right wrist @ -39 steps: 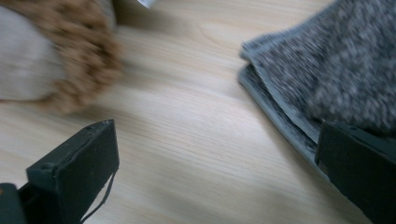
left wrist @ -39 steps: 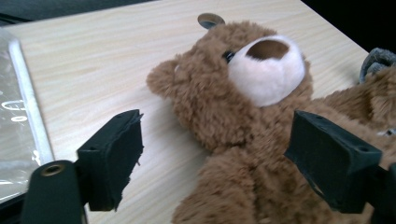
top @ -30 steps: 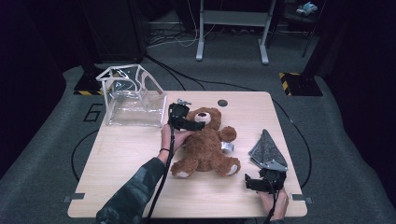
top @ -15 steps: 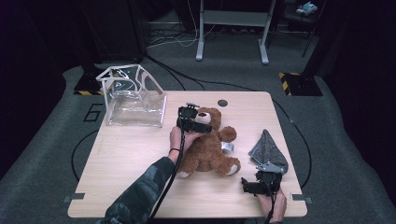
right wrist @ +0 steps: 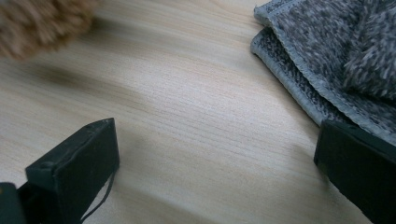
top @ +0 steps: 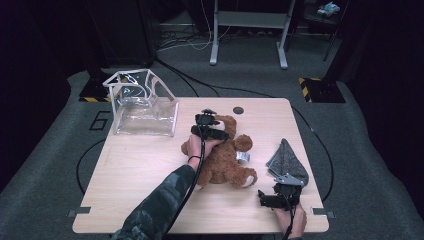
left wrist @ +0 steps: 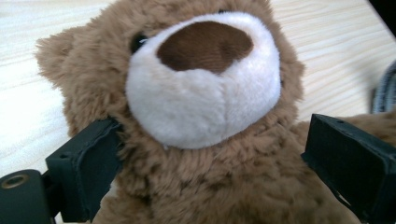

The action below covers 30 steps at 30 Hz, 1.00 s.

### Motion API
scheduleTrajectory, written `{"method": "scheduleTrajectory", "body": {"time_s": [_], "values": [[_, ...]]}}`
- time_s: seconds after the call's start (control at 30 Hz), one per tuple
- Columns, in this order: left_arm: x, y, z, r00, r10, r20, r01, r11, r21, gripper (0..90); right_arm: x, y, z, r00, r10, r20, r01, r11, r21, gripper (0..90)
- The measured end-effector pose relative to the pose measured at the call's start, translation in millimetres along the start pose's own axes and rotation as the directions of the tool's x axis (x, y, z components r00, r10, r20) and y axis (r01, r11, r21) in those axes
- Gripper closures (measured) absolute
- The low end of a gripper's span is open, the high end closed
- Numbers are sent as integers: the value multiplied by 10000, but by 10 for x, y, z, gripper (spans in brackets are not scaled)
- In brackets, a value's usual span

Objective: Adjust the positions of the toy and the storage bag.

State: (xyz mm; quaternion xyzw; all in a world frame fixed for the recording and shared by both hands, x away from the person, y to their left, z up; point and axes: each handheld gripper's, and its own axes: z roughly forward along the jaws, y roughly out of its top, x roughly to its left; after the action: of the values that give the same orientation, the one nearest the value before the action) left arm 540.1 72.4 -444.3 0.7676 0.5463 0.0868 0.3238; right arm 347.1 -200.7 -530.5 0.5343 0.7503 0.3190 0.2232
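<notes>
A brown teddy bear lies on its back in the middle of the wooden table, head toward the far side. My left gripper hovers over its head and neck. In the left gripper view the bear's pale muzzle is close up, and the left gripper stands open with one jaw on each side of the neck, the left jaw against the fur. My right gripper rests near the table's front edge, open, with bare wood between its jaws.
A folded grey cloth lies just beyond the right gripper, and its hem sits close to the right jaw. A clear plastic bag with white handles stands at the far left. A small black disc is set in the table's far edge.
My left gripper has moved right, from beside the bear's head to over its face and neck. The right gripper has barely shifted near the front edge.
</notes>
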Motion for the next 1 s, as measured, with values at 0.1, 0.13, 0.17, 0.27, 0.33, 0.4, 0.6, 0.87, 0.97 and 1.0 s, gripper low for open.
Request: {"method": "scheduleTrajectory", "body": {"time_s": [0.1,0.13,0.17,0.27,0.33,0.4,0.6,0.87,0.97,1.0], "values": [[-6,-20,56,9995,-223,-243,224,9997,25,49,-3,-1,-1,10000,-53,12,53,10000,21,0],[-3,-47,95,9992,-183,-352,187,9998,106,48,-3,-1,-1,10000,-58,14,58,10000,22,0],[-3,-67,118,9989,-204,-417,207,9998,64,45,-2,0,-1,10000,-46,12,46,10000,23,0],[4,-111,161,9982,-238,-543,249,9995,194,61,-1,0,0,10000,-50,10,50,10000,22,0],[5,-141,176,9981,-251,-558,256,9996,84,118,0,1,0,10000,-52,10,52,10000,25,0],[23,-238,192,9989,-285,-376,273,9992,-308,206,1,0,1,10000,-54,12,54,10000,11,0],[30,-334,149,9994,260,-209,-278,9953,-931,446,0,1,2,9999,-106,9,106,9999,31,0],[73,-392,57,9992,386,115,-360,9839,-1751,573,0,1,2,9999,-109,10,109,9999,30,0],[73,-402,30,9987,454,232,-399,9789,-2002,583,0,1,2,9999,-108,9,108,9999,31,0],[68,-410,-15,9980,575,276,-498,9728,-2264,584,0,2,2,9999,-108,9,108,9999,32,0]]}}
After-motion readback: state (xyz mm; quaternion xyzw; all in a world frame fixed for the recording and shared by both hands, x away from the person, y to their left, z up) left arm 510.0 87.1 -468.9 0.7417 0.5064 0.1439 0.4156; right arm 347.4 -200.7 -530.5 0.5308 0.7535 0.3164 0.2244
